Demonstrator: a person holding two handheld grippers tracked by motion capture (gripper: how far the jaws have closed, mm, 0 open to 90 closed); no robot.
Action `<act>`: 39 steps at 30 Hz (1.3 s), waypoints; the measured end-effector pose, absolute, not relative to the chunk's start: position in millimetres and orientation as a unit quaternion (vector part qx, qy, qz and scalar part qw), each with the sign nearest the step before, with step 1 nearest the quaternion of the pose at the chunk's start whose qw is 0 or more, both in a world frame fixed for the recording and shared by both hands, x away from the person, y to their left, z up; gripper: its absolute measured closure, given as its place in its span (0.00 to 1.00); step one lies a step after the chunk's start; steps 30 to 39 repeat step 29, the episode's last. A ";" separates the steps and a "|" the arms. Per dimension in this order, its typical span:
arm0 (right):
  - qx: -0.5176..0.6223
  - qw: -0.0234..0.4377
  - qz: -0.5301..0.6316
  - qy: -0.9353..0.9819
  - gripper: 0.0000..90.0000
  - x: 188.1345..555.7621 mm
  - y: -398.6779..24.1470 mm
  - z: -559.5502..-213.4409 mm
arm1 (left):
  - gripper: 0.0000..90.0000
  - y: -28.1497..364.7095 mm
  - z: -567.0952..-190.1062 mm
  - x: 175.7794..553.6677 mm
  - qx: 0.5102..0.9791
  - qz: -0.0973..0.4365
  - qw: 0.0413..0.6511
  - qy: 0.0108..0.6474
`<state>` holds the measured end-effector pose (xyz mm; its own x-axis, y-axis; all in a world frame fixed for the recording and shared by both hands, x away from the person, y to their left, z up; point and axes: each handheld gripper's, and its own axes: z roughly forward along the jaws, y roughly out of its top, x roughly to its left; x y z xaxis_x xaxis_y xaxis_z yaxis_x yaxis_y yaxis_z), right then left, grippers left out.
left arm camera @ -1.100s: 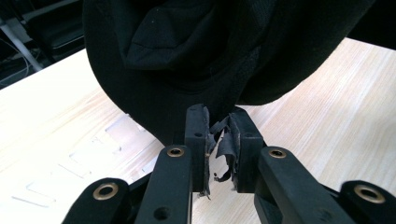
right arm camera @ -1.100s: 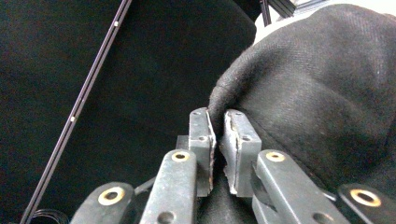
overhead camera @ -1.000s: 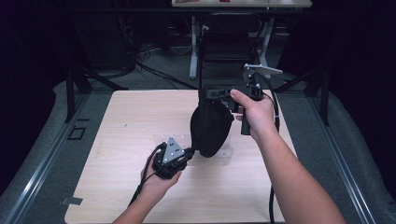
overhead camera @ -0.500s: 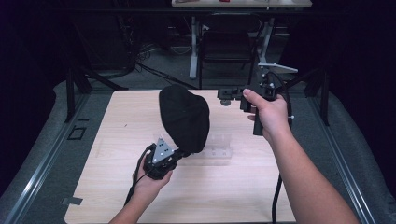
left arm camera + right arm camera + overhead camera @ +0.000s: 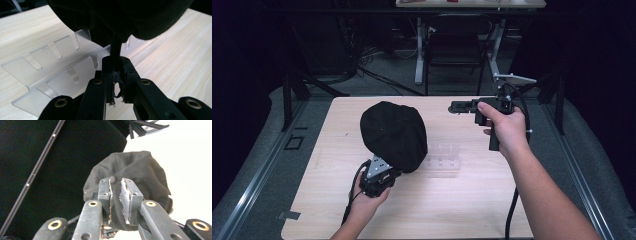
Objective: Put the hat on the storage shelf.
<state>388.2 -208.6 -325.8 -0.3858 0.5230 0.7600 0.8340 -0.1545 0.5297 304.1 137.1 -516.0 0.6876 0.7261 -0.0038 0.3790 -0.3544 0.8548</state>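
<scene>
A black cloth cap (image 5: 394, 132) bulges above the left middle of the wooden table (image 5: 462, 210). My left gripper (image 5: 382, 172) sits under its near edge, shut on a fold of the cloth (image 5: 125, 17), which runs down between the pads (image 5: 115, 67). A clear plastic rack (image 5: 442, 160) with slots lies flat on the table just right of the cap and beyond my left jaws (image 5: 50, 72). My right gripper (image 5: 458, 106) hovers at the back right, pointing left toward the cap (image 5: 132, 167). Its jaws (image 5: 115, 185) have just been opening a little, with nothing between them.
A black chair (image 5: 452, 50) and metal stand legs (image 5: 418, 60) stand behind the table's far edge. Grey floor with rails (image 5: 257, 170) runs along both sides. A cable (image 5: 512, 210) trails from my right gripper along the forearm.
The cap has moved left with my left gripper, away from the right gripper. My right gripper has drawn off to the right and now stands clear of the cloth.
</scene>
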 end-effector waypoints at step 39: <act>-0.542 -0.035 -0.478 -0.690 0.76 332.9 -238.0 -373.1 | 0.51 196.4 -528.1 288.2 0.759 0.139 0.484 0.413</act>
